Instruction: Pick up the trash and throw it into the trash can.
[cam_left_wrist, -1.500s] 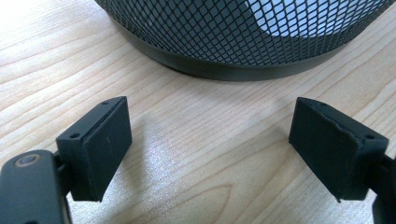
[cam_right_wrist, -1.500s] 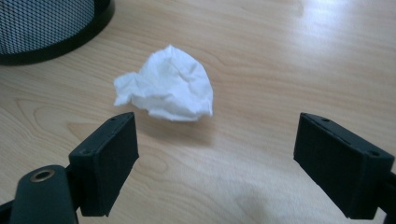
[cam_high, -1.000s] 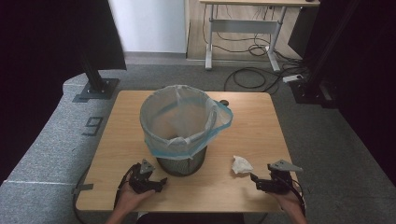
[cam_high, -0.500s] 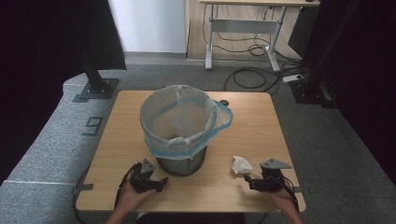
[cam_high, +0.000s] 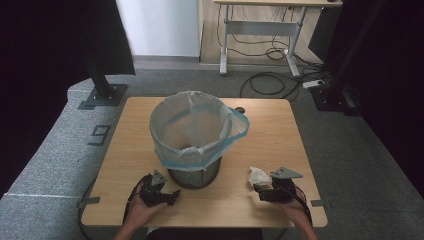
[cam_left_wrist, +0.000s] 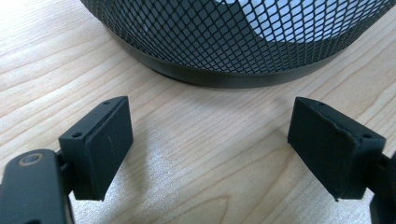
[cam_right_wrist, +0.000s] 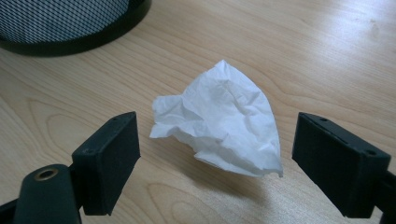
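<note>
Left gripper (cam_high: 165, 195) sits on the table (cam_high: 125, 150) near the front edge, just left of the mesh bin (cam_high: 194, 176); jaws spread wide, nothing between them, aimed at the bin's black base ring in the left gripper view. Bin is centre-table, lined with a thin translucent bag (cam_high: 197, 131) whose blue-edged rim folds down over the outside. Crumpled tissue (cam_high: 259, 175) lies on the wood right of the bin, apart from it, just ahead of the right gripper (cam_high: 261, 192). Right gripper is released too: in the right gripper view the wad (cam_right_wrist: 224, 126) sits between and slightly beyond the two pads (cam_right_wrist: 108, 161), neither touching it. Handling, my read: near weightless, soft, fully compressible, no break risk, not slippery on rubber pads. Main risk is pinching only a loose flap, so it tears or unfolds, or nudging it away on the smooth table since it has no mass to resist. Best hold looks like the thick creased middle of the wad, jaws low to the table and straddling both sides, then close fully; grip force isn't critical. Thin trailing edge at lower right is the part to avoid.
</note>
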